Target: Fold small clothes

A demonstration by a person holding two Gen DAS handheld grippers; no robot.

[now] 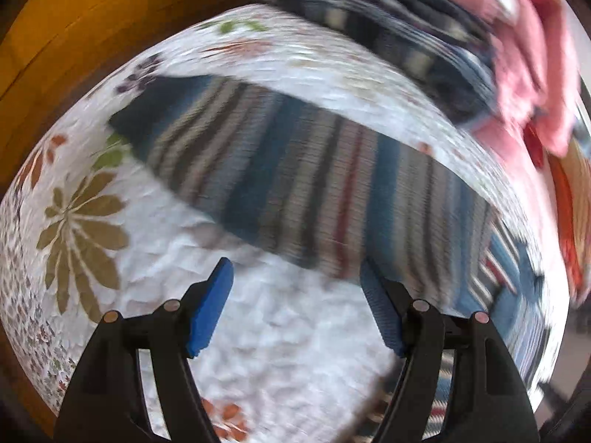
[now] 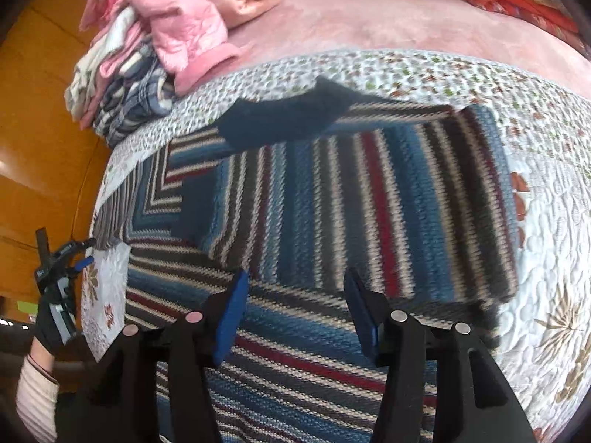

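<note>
Bed with floral quilt [image 2: 546, 221]; striped sweater [image 2: 332, 199] flat mid-quilt, sleeve folded across body, likely mid-fold. Right gripper [image 2: 295, 308] spread, empty, over near hem. Left gripper [image 1: 295, 288] spread, empty, at sweater edge. Pile of clothes [image 2: 147, 74] far left, probably awaiting folding.

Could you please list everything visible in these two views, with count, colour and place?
Striped knitted sweater: one, blue, white, black and red, partly folded on the quilt.
White floral quilt: one, covering the bed.
Pile of folded clothes: one, pink, white and navy-striped, at the quilt's far corner.
Pink blanket: one, beyond the quilt.
Orange wooden floor: beside the bed.
Left tool: black, blue pads, open, empty.
Right tool: same, open over the sweater.
</note>
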